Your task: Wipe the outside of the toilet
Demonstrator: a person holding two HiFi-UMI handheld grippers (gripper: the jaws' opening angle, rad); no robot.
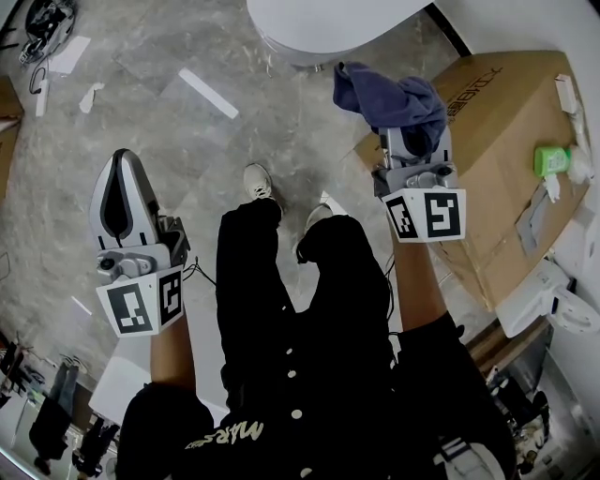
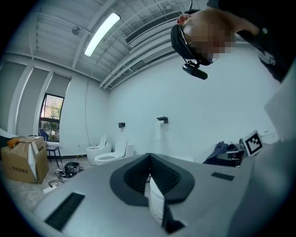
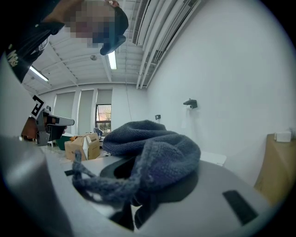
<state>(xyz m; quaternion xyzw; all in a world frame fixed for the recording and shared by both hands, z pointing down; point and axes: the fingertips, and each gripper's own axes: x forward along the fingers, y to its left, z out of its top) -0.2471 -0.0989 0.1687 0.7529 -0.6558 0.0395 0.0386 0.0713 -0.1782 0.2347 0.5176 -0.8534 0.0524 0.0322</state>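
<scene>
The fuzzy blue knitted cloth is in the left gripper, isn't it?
No. The fuzzy blue knitted cloth is in the right gripper, whose jaws are shut on it; the right gripper view shows this. The left gripper has its jaws together with nothing between.

The toilet (image 1: 323, 28) stands at the far middle of the floor (image 1: 187, 122). A cardboard box (image 1: 506, 122) lies to its near right, with a bottle (image 1: 551, 159) on the box's right part. The right hand-held gripper (image 1: 411, 141), a cloth (image 1: 394, 98) between its jaws, hangs over the box's left edge. The left hand-held gripper (image 1: 123, 161) is well apart at left, with the person's feet (image 1: 260, 181) between them.
</scene>
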